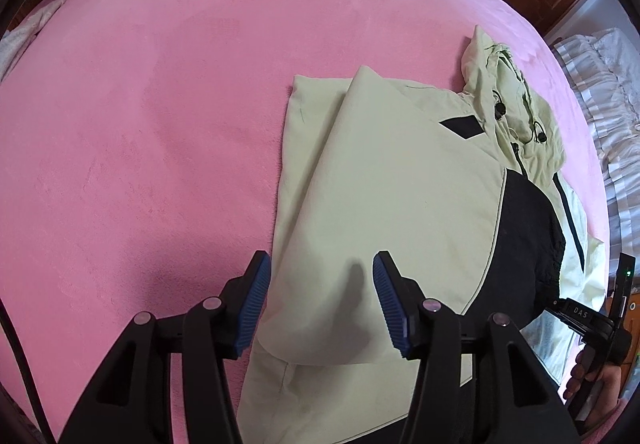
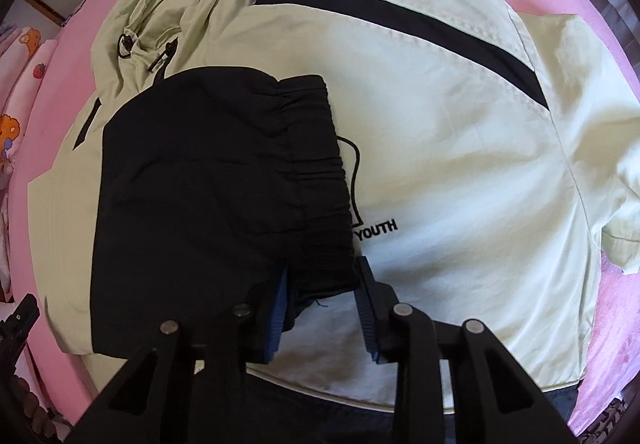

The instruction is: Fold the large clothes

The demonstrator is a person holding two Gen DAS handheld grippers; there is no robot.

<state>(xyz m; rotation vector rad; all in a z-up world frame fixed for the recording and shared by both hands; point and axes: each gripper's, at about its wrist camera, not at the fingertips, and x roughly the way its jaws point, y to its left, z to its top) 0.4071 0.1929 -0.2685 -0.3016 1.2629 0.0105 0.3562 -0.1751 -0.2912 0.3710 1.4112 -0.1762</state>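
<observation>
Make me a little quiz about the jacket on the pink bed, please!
1. True or false: the left tongs are gripping the jacket.
2. Which word is printed on the jacket's chest? A) SPORT B) YOUTH C) TEAM
3. Fill in: the black sleeve cuff sits between the fingers of the ____ tongs.

Key:
1. False; they hang open over the pale green sleeve, not closed on it.
2. B, the YOUTH lettering.
3. Right; whether they have clamped it cannot be told.
</observation>
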